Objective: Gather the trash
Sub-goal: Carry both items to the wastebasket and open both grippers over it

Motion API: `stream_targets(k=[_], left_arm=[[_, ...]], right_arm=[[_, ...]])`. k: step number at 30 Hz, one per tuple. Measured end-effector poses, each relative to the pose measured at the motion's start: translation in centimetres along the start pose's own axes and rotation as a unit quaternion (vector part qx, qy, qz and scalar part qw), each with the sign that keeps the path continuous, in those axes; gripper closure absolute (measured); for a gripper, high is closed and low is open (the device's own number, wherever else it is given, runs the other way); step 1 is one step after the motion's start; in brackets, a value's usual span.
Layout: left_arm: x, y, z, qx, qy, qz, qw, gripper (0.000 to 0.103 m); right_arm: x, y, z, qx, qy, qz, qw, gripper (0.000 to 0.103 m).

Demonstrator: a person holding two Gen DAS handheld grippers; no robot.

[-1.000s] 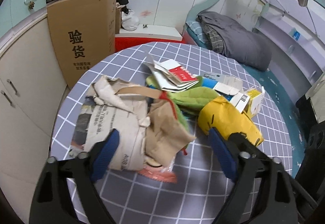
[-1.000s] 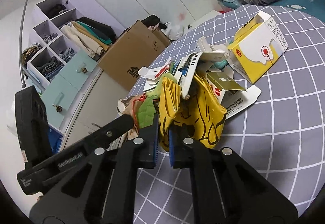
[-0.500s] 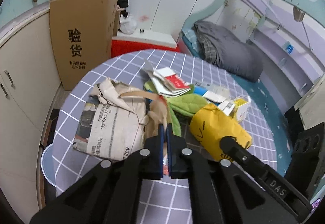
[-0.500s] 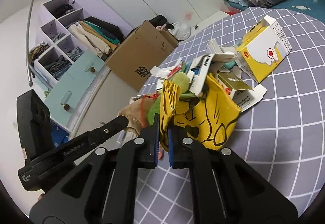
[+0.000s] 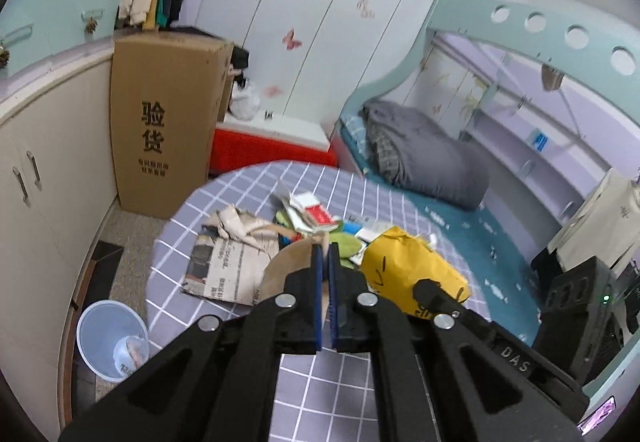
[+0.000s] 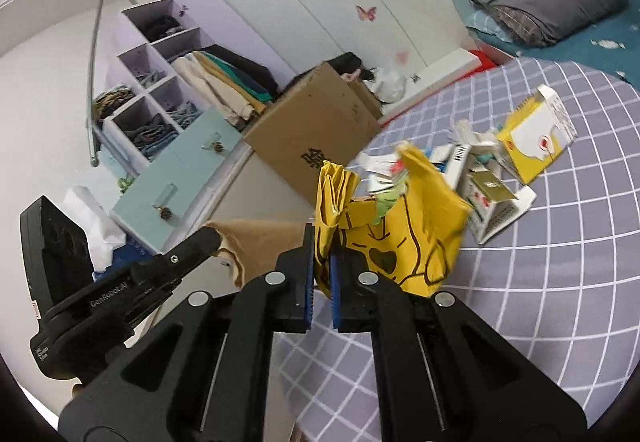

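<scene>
Bin: a pale blue plastic wastebasket (image 5: pixel 113 338) stands on the floor at the left, below the table's edge, open and nearly empty, with floor free around it.
Left gripper (image 5: pixel 325 262): a second ago its jaws stood wide over the pile; now they are closed tight on the brown paper bag (image 5: pixel 294 266), which has come up off the newspaper (image 5: pixel 224 268).
Right gripper (image 6: pixel 321 238): as before, closed on the rim of the yellow plastic bag (image 6: pixel 400 238); the bag now hangs clear of the cloth, scraps showing in its mouth.
Meaning: both bags are held and raised, so I judge the carry toward the wastebasket can begin.
Left on table: newspaper, a green scrap, cards and the yellow-and-white carton (image 6: pixel 536 135) lie mid-table, away from the rim.
Edges: the round table (image 5: pixel 320 374) ends close on the left; a tall cardboard box (image 5: pixel 160 129) and cabinet (image 5: pixel 48 169) crowd that side.
Room: the gap between table and cabinet looks narrow, so a swinging bag might brush the rim.
</scene>
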State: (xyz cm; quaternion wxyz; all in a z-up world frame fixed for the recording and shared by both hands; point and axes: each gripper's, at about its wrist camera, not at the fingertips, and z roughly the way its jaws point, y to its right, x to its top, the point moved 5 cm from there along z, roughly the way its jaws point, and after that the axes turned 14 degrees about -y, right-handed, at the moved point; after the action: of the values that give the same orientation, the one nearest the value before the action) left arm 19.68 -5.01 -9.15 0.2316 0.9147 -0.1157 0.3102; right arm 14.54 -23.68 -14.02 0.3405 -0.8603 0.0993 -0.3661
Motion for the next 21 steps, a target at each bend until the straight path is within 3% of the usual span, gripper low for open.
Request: stream_targets(k=[6, 11, 16, 21], left_arm=[[-0.7, -1.7, -4.9, 0.005, 0.043, -0.014, 0.999, 0.101], [-1.9, -6.3, -8.4, 0.03, 0.064, -0.051, 0.9961, 0.101], [-3.1, -12.8, -10.7, 0.07, 0.068, -0.106, 0.9896, 0.1], [-4.8, -20.6, -10.6, 0.115, 0.052, -0.166, 0.9779, 0.1]], right_arm=[[-0.8, -4.0, 0.3, 0.018, -0.01, -0.034, 0.999, 0.097], [-1.9, -7.6, 2.9, 0.034, -0.042, -0.065, 0.996, 0.097], [-4.0, -12.0, 8.4, 0.055, -0.098, -0.094, 0.989, 0.097], [-6.9, -15.6, 15.8, 0.064, -0.173, -0.118, 0.976, 0.097]])
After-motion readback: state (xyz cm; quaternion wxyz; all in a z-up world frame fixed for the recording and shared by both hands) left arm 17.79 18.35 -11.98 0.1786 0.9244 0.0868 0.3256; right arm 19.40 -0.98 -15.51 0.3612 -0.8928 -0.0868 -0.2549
